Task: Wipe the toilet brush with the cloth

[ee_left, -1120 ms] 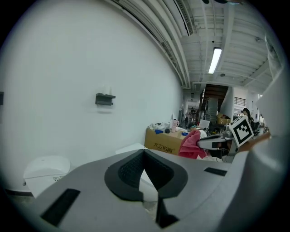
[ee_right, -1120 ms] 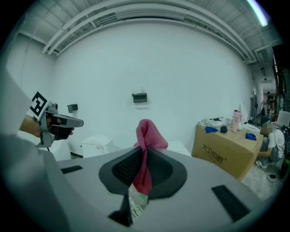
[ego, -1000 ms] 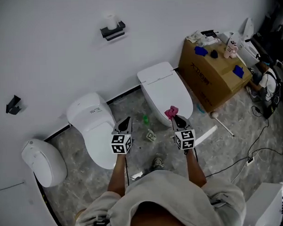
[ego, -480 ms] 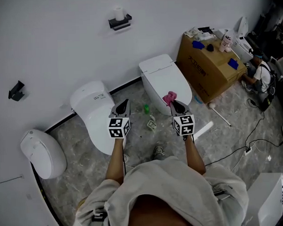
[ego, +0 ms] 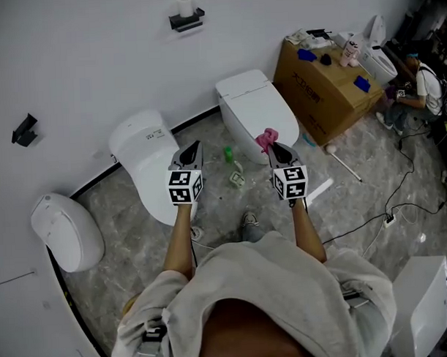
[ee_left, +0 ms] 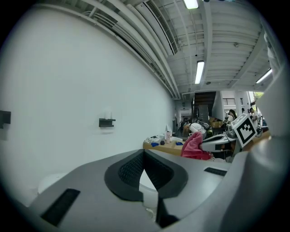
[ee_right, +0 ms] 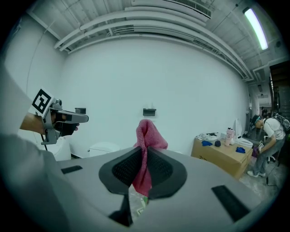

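Grey floor (ego: 116, 244) lay below. Right hand-held gripper (ego: 276, 147) clamped the bunched cloth (ego: 266, 139), judged light and limp; left hand-held gripper (ego: 195, 146) was closed, empty.

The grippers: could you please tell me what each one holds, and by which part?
The right gripper pinches the pink cloth by a bunched fold; the left gripper is shut on nothing.
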Tool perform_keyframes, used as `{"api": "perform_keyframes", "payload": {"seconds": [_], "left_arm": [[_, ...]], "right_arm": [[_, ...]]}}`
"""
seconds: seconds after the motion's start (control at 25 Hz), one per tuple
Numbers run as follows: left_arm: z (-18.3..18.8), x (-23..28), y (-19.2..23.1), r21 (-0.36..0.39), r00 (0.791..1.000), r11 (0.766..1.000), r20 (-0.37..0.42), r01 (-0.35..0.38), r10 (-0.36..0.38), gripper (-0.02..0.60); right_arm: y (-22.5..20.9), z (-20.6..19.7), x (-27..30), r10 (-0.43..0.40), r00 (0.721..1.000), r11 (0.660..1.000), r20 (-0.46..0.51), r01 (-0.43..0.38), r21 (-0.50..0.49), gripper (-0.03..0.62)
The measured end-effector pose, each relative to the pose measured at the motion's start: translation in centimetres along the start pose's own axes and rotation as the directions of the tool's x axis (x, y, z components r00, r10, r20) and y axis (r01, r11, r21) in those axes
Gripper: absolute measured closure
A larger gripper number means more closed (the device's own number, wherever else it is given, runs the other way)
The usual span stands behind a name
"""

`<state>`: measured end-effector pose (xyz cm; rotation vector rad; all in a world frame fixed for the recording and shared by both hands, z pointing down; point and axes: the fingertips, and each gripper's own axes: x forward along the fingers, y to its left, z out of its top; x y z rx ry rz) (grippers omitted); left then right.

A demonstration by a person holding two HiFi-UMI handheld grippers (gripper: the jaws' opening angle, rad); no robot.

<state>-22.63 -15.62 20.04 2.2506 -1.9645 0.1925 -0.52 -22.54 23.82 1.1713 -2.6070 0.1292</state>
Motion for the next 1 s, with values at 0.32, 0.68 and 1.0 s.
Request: {"api": "perform_keyframes", "payload": {"seconds": [0.32,0.68,1.0], "left_arm": [[-0.6,-1.3,-1.3,-0.004,1.0,1.0,0.006,0.0,0.0,0.563],[-0.4,-1.6,-1.4,-0.004,1.0,1.0,0.009,0.005,-0.005,0.563],[-0.6,-1.8,-1.5,-0.003,1.0,1.0,0.014,0.007,-0.007,0.563]], "right_arm": [[-0.1,-0.1,-1.5,-0.004,1.0,1.0,0.018,0.004,-0.004,0.536],[0.4,-0.1,-1.8,-0.009,1.0,1.0,0.02,0.009,-0.001,0.536],[1.0,-0.4,-2.0,-0.004,1.0,1.0,0.025,0.004,-0.004,0.536]]}}
